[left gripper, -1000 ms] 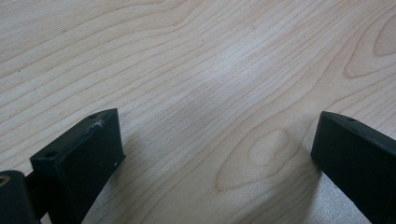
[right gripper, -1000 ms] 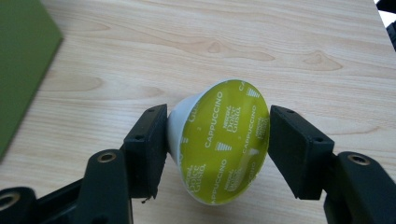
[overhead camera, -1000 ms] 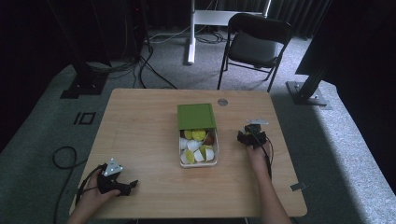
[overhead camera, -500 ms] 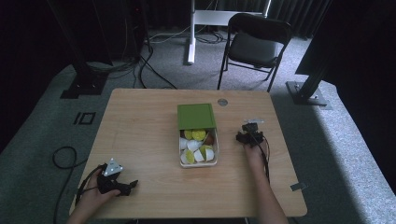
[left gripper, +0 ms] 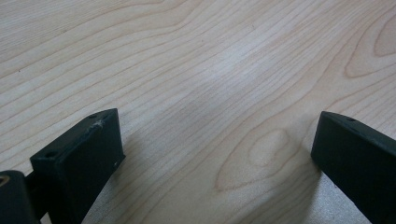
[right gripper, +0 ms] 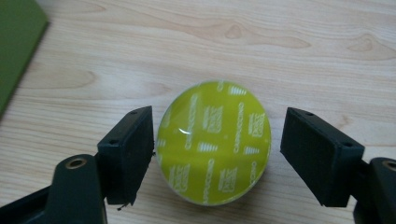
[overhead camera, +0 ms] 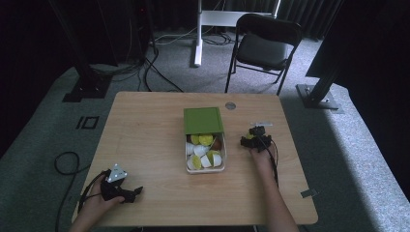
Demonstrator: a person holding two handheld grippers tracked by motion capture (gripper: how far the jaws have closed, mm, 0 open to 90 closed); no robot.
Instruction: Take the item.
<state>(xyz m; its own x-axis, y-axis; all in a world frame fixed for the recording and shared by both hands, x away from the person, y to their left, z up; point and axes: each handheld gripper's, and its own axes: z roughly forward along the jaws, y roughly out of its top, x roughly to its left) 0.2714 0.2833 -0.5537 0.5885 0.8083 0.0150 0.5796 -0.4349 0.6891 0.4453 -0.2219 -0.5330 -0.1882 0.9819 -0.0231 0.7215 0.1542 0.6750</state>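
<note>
**Coffee capsule set down between parted jaws right of the box**

Coffee capsule (right gripper: 215, 142), seen in the right gripper view: a round pod with a yellow-green foil lid printed "cappuccino" lies foil-up on the wooden table (right gripper: 280, 42). The right gripper (right gripper: 217, 149) straddles it; its jaws have just been opening, and the capsule sits between them with a clear gap on the right side and the left pad just beside its rim, not pressing. A corner of the green lid (right gripper: 16, 46) shows at the upper left.

High view: the right gripper (overhead camera: 255, 137) rests on the table just right of the open box (overhead camera: 220, 166), which holds more white, yellow and dark capsules, its green lid (overhead camera: 203, 120) slid toward the far end. The capsule itself is hidden under the gripper here. The left gripper (overhead camera: 126, 192) lies near the front left corner, well apart from the box.

Left gripper view: the left gripper (left gripper: 217, 154) has its jaws spread wide over bare wood grain, nothing between them.
</note>
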